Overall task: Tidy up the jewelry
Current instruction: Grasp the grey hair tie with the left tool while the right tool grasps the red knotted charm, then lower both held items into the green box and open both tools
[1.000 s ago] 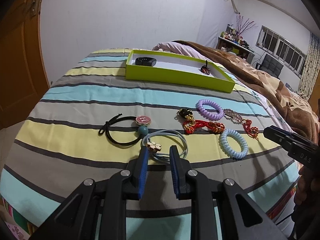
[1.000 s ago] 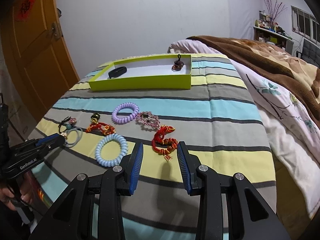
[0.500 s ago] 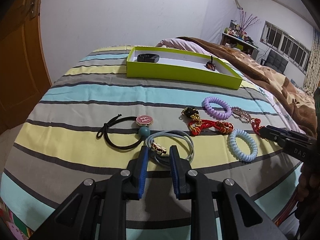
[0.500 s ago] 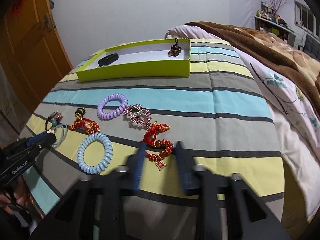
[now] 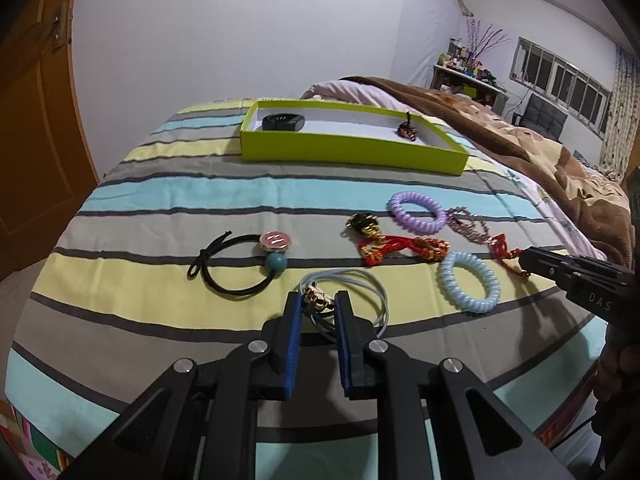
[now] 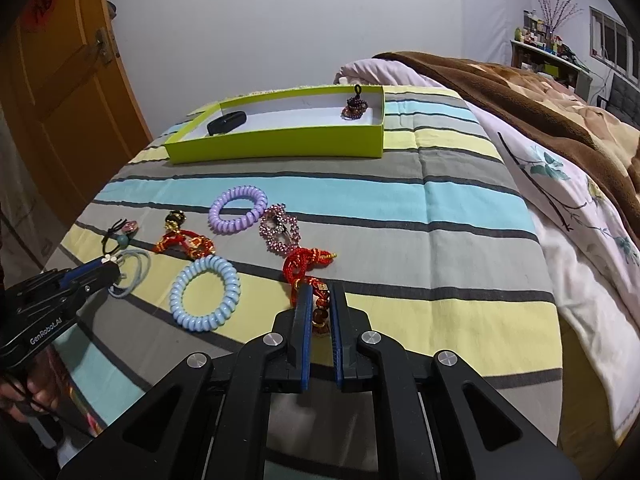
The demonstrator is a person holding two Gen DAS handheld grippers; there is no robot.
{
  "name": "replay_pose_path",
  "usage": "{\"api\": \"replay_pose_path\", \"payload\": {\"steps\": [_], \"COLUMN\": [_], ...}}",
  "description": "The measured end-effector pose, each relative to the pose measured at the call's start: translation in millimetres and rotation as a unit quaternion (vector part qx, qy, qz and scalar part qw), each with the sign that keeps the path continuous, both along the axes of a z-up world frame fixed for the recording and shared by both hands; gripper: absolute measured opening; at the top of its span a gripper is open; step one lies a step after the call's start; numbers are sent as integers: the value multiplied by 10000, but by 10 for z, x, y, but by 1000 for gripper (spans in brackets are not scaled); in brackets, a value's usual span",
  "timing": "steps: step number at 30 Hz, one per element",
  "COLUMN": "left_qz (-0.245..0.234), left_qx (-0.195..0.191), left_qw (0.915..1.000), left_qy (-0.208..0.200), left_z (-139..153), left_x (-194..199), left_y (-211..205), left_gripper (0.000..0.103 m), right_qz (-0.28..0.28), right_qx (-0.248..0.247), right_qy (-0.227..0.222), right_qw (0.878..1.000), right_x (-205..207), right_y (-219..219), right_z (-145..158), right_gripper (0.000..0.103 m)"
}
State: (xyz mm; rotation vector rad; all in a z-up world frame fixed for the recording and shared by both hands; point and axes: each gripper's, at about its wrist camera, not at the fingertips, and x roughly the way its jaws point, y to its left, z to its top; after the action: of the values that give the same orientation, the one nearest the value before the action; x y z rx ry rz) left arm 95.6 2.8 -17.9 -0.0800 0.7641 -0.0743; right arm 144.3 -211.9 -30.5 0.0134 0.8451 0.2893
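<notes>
A: Where is each gripper?
B: The left gripper (image 5: 317, 307) straddles the grey hair tie (image 5: 362, 286), grip unclear. The right gripper (image 6: 321, 300) pinches the red bracelet (image 6: 306, 264) on the bedspread (image 6: 440, 208).

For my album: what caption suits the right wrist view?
Right gripper closing around a red bracelet on the striped bed.

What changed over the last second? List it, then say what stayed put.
Both tools advanced and narrowed. The left tool now straddles the grey hair tie at its gold charm; the right tool has closed on the red beaded bracelet. Nothing is lifted. The coil ties, the other pieces and the green box stayed put.
</notes>
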Motion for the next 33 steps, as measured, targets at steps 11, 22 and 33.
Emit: {"api": "replay_pose_path", "payload": {"steps": [11,22,33], "left_qz": [-184,-273,-318], "left_qx": [-117,-79,95], "left_qw": [9992,9980,9969], "left_qy": [-326,-559,-716], "left_z": [222,395,524], "left_x": [-113,-46,249], "left_y": [-45,-88,-123], "left_gripper": [17,17,17], "right_qz": [34,70,73], "right_qx": [218,316,229], "right_qy": [-327,-456,-605], "right_qw": [9992,9984,9979], "right_x": [-139,-88,175], "right_y": [-4,36,66], "right_z": [255,361,446], "right_gripper": [8,8,8]}}
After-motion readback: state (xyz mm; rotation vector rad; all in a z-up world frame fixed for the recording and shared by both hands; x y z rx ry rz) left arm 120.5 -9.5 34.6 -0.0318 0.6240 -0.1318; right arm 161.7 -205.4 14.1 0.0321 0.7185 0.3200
